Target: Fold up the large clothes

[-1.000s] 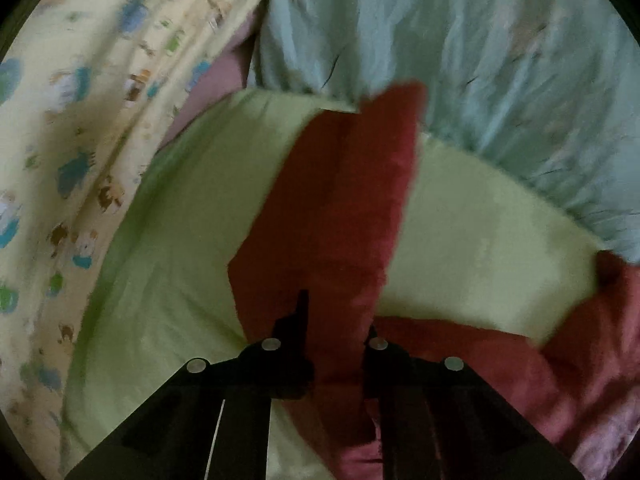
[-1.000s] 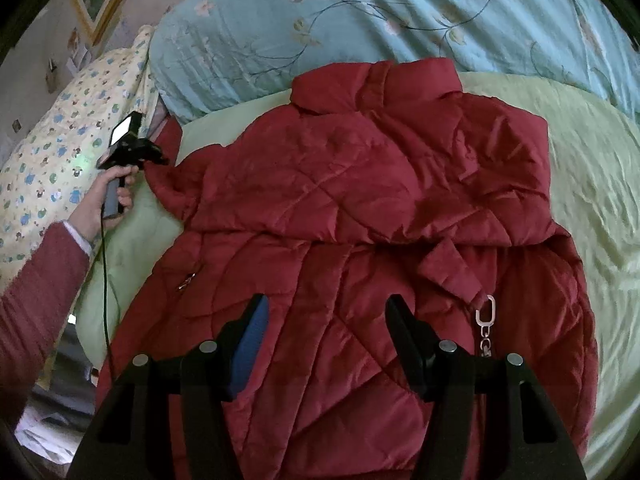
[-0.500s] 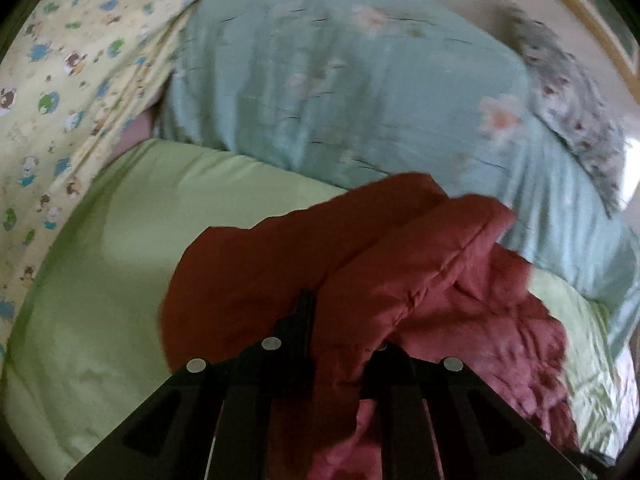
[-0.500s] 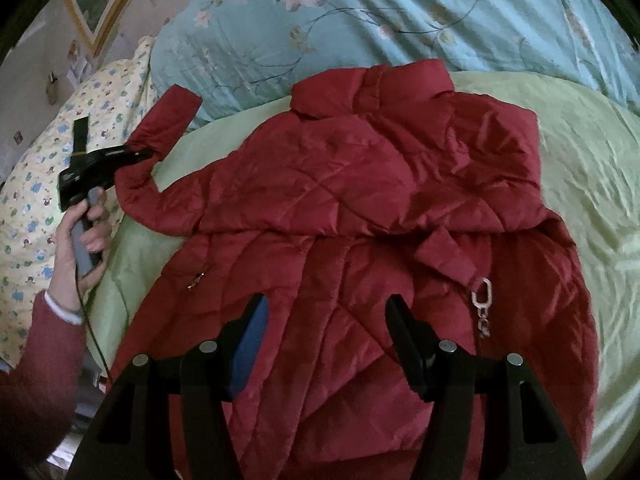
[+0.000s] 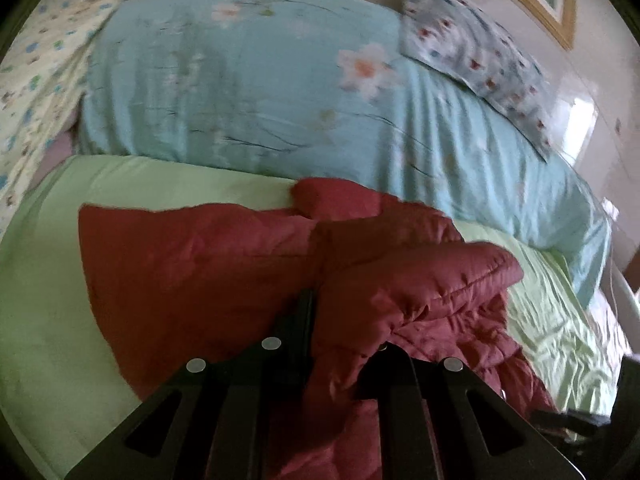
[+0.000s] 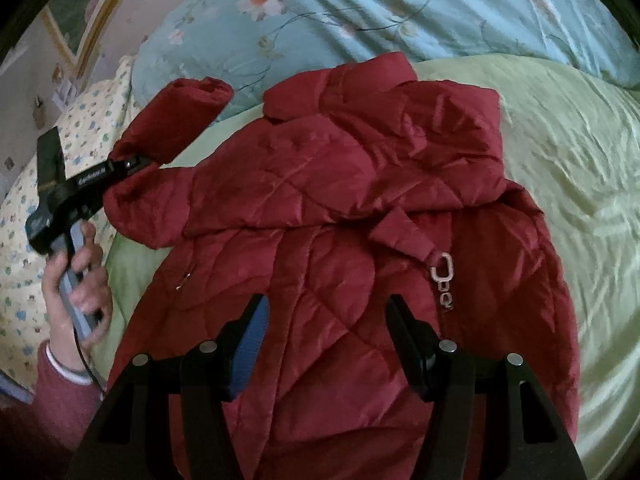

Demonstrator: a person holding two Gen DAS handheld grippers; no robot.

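sleeve pinched in your left gripper (image 6: 134, 164), lifted over the jacket's side.
you clamp the red jacket's sleeve (image 6: 172, 120) near its cuff so it can, i judge, swing across the body as the first fold; your right gripper (image 6: 326, 338) hovers with jaws apart and empty over the red jacket (image 6: 340, 200), which lies spread flat on the green sheet (image 6: 560, 160) beside the blue quilt (image 6: 400, 8).
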